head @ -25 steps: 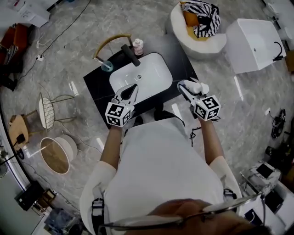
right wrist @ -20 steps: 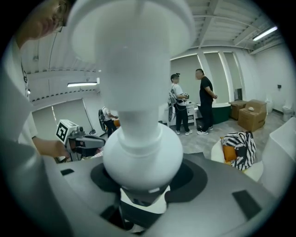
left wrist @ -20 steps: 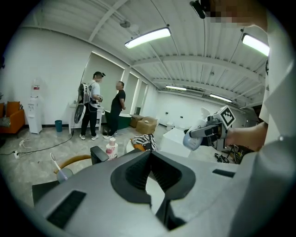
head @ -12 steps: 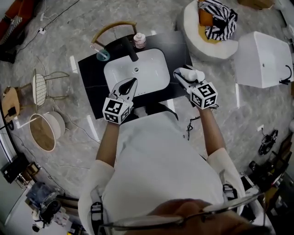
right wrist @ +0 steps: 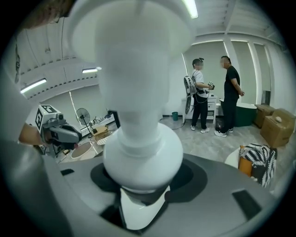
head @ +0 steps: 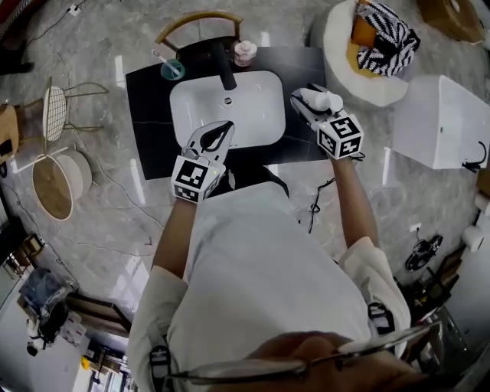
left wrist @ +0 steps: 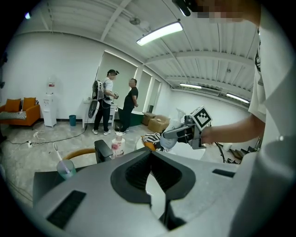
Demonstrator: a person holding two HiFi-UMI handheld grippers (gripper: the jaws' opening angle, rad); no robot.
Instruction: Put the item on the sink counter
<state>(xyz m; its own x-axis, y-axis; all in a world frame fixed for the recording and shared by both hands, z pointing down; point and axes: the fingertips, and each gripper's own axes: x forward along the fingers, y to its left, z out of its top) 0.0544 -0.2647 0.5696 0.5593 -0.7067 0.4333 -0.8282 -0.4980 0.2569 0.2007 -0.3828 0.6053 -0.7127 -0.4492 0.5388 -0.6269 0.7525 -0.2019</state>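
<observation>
A black sink counter (head: 149, 99) with a white basin (head: 230, 103) stands in front of me. My right gripper (head: 310, 102) is shut on a white bottle (head: 323, 99) and holds it above the counter's right end. In the right gripper view the bottle (right wrist: 138, 115) fills the middle, its rounded shoulder between the jaws. My left gripper (head: 219, 136) hovers over the basin's front rim. Its jaws meet at the tips with nothing between them, as the left gripper view (left wrist: 149, 152) also shows.
A black faucet (head: 227, 75), a pink soap bottle (head: 245, 52) and a cup with a toothbrush (head: 171, 69) stand at the counter's back. A chair (head: 199, 21) is behind it, a white armchair (head: 367, 53) and a white tub (head: 452, 122) to the right, stools (head: 57, 115) to the left. Two people (left wrist: 115, 106) stand far off.
The head view has swung, so the counter sits higher and more square in the picture. Both grippers keep their places by the counter's front edge, and the right one still grips the bottle.
</observation>
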